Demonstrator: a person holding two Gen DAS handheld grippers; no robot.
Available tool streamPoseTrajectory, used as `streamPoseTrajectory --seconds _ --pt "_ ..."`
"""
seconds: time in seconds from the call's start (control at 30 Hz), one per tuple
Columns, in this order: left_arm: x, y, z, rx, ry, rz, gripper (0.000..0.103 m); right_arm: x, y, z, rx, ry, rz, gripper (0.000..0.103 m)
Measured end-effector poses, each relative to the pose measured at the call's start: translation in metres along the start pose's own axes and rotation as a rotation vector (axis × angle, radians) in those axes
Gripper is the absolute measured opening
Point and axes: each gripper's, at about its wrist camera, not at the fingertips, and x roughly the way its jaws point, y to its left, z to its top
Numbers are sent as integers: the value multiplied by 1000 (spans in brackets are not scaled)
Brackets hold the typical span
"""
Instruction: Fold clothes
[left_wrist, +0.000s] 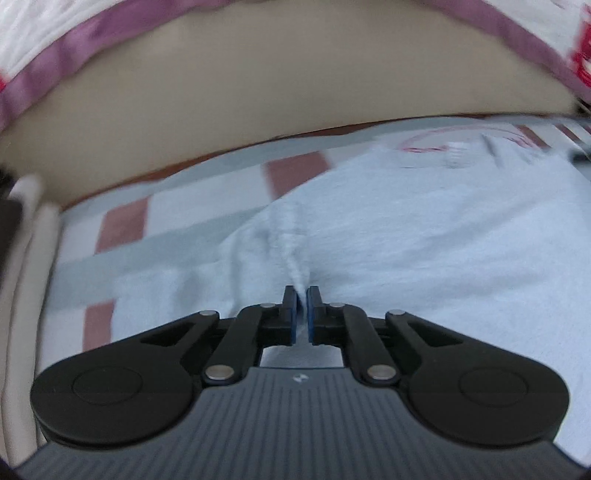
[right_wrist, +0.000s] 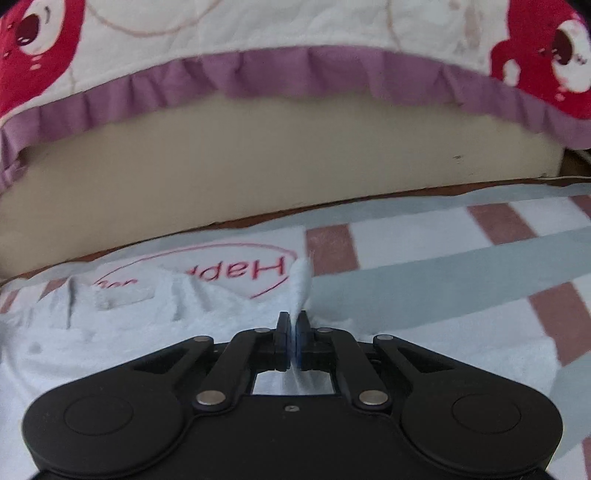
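A pale blue garment (left_wrist: 424, 240) with a red oval print lies spread on a checked cloth. In the left wrist view my left gripper (left_wrist: 302, 295) is shut on a pinched ridge of this garment, which rises in a fold from between the pads. The right wrist view shows the same garment (right_wrist: 129, 325) with red lettering inside the oval (right_wrist: 236, 271). My right gripper (right_wrist: 293, 319) is shut on the garment's right edge, and a tuft of fabric sticks up above its fingertips.
The garment rests on a checked cloth (right_wrist: 461, 266) of white, grey and dull red squares. Behind it stands a beige panel (right_wrist: 277, 158), with a quilt (right_wrist: 258, 37) edged by a purple frill hanging over its top. A pale rail (left_wrist: 26, 258) runs along the left.
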Motion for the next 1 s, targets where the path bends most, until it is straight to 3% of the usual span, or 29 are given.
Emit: streamPoseTrajectory --seconds 0.1,0.17,0.23,0.3,0.33,0.37,0.43,0.47,0.5,0.63,0.77,0.9,0.97,1.0 --pt "13 -6 1 32 16 65 9 -1 0 3 -8 -3 2 4" --pt "18 1 1 -17 13 83 10 0 -2 3 0 6 25 4" --pt "21 9 1 -77 15 73 22 2 -5 2 12 35 67 10" --pt "24 14 0 -96 19 85 48 5 -6 0 33 56 71 12" --pt "26 16 -1 -102 18 101 52 8 -6 -2 41 71 59 25" --pt "28 17 -3 -112 12 103 52 12 -7 -4 48 94 50 32" --pt "29 20 -5 -135 -17 62 10 16 -10 -9 72 98 56 35" --pt "27 17 -5 -123 -37 63 5 14 -10 -11 67 73 64 32" --pt "23 14 -4 -105 -58 75 5 12 -9 -11 45 48 63 3" --pt "-10 10 4 -70 -220 98 5 -4 -6 -3 -19 -65 48 4" --pt "-26 17 6 -149 -361 109 5 -23 -7 17 -42 -171 18 3" --pt "-6 23 9 -166 -294 181 4 -15 -16 28 1 -195 51 3" --pt "10 27 11 -173 -244 237 2 -6 -11 23 -25 -168 28 3" --pt "15 28 14 -167 -236 229 1 -1 -9 20 -37 -157 19 3"
